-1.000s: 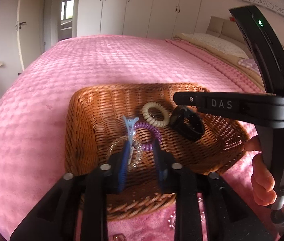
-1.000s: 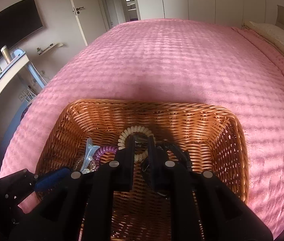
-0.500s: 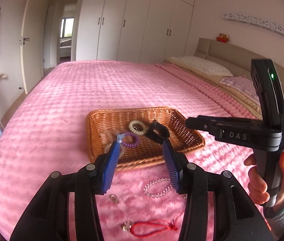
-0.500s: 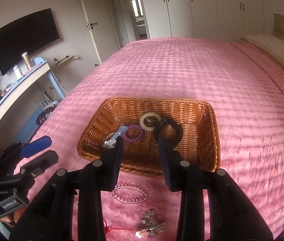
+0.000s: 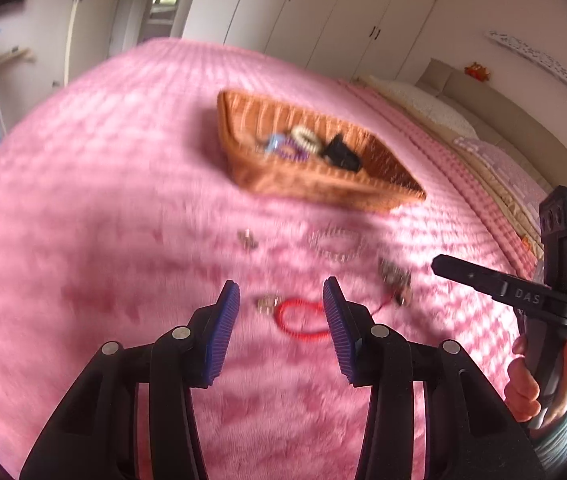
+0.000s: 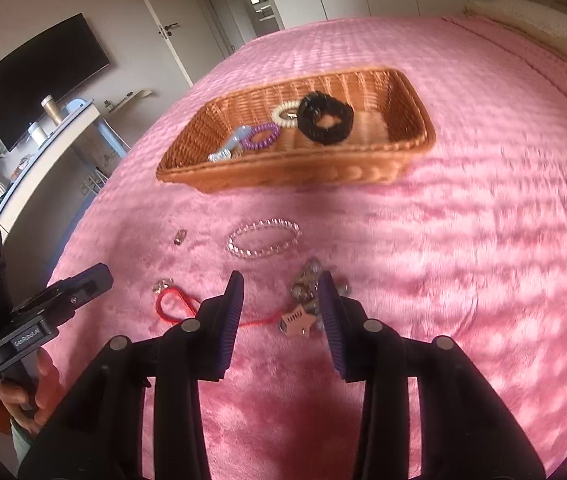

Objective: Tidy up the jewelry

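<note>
A wicker basket (image 6: pixel 411 148) on the pink bedspread holds a black scrunchie (image 6: pixel 325 118), a cream coil tie (image 6: pixel 283 114), a purple coil tie (image 6: pixel 261 136) and a blue hair clip (image 6: pixel 229 146). In front of it lie a clear bead bracelet (image 6: pixel 263 238), a red cord bracelet (image 6: pixel 173 306), a charm cluster with a pink star (image 6: pixel 303 304) and a small clasp (image 6: pixel 179 237). My left gripper (image 5: pixel 281 306) is open above the red cord (image 5: pixel 299 320). My right gripper (image 6: pixel 279 298) is open, its right finger by the charm cluster.
The basket (image 5: pixel 311 176) sits blurred in the left wrist view, beyond the bracelet (image 5: pixel 335 244). A desk with a TV (image 6: pixel 39 76) stands left of the bed. Pillows and a headboard (image 5: pixel 483 120) are to the right. Wardrobes line the far wall.
Both grippers have pulled back from the basket, opened wider and dropped low over the loose jewelry on the bedspread. The black scrunchie lies in the basket.
</note>
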### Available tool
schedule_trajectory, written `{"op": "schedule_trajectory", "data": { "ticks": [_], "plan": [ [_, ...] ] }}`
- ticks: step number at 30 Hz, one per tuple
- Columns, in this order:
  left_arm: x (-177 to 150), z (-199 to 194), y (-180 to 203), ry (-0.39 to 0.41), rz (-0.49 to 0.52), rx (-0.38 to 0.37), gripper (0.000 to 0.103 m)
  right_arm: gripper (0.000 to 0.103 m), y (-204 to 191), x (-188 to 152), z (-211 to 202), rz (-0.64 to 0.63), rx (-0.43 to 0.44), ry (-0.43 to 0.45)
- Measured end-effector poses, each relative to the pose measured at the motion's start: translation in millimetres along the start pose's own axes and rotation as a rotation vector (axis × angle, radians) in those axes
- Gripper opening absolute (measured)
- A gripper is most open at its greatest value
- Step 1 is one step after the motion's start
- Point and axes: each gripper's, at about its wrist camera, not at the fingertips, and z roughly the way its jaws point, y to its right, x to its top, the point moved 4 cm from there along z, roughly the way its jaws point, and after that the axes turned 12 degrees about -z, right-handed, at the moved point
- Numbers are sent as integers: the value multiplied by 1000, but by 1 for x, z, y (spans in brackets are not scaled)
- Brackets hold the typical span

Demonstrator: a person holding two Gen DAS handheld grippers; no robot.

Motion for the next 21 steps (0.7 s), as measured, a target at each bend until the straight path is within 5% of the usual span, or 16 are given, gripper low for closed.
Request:
{"op": "schedule_trajectory", "data": {
  "ticks": [7, 21],
  "plan": [
    [-20, 29, -9, -83, -40, 14, 31, 35, -9, -27, 17, 59, 7, -44],
    [-21, 39, 0, -73, 12, 54, 31, 38, -3, -19, 46, 189, -65, -62]
  ]
}}
